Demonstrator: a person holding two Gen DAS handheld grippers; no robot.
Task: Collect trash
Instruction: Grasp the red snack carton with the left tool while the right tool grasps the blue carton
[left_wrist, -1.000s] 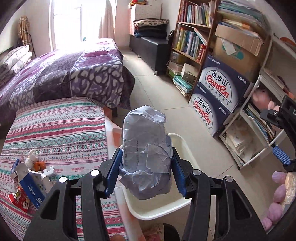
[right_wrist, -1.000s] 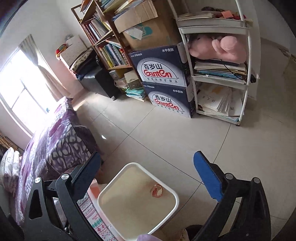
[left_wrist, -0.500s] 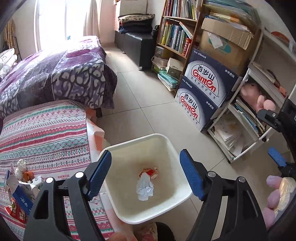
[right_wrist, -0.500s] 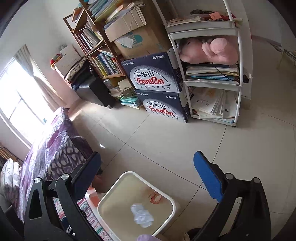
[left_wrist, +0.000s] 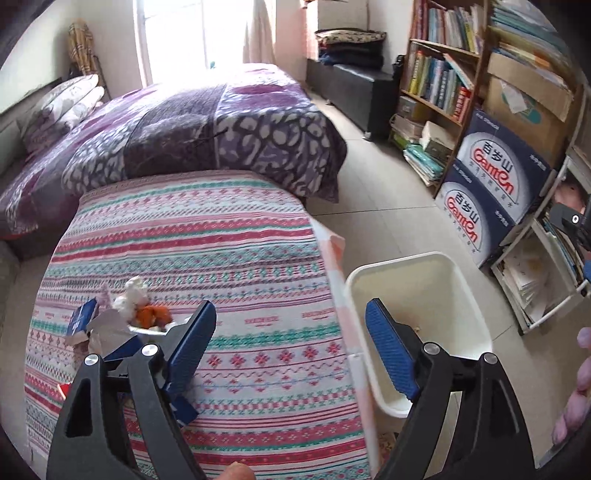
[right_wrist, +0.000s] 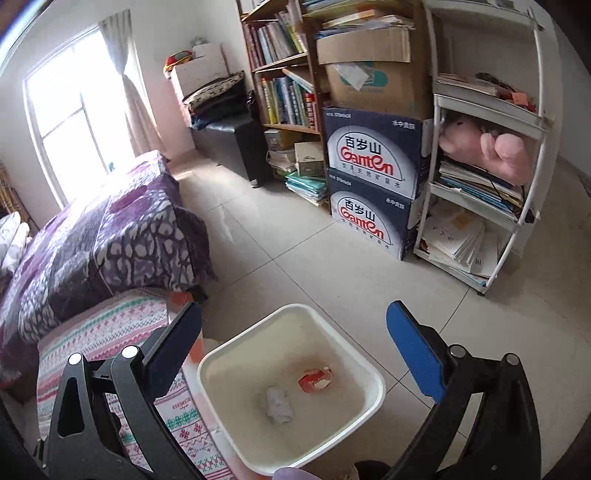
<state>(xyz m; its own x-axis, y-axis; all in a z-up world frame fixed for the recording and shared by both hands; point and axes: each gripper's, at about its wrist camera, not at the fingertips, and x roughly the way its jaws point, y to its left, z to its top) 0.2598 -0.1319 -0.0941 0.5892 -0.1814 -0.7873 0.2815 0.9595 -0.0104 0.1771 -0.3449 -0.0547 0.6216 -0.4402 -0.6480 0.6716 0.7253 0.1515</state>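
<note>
My left gripper (left_wrist: 291, 325) hangs over the right edge of a table in a striped cloth (left_wrist: 207, 251), its jaws still opening with nothing between them. To its left lies a heap of trash (left_wrist: 125, 314): crumpled tissue, orange peel, a blue carton. The white bin (left_wrist: 421, 273) stands on the floor beside the table. In the right wrist view my right gripper (right_wrist: 295, 325) is wide open above the white bin (right_wrist: 365, 373), which holds a crumpled grey paper ball (right_wrist: 279, 404) and a red-and-white wrapper (right_wrist: 316, 378).
A bed with a purple patterned quilt (left_wrist: 184, 125) lies beyond the table. Stacked dark blue water cartons (right_wrist: 373, 181), a bookshelf (right_wrist: 284, 92) and a white rack with a pink plush toy (right_wrist: 491, 151) line the right wall. Tiled floor (right_wrist: 295, 258) lies between bed and shelves.
My left gripper opened and dropped the crumpled paper ball into the bin, then swung left toward the table. The right wrist view shifted, and the bin now sits between its jaws.
</note>
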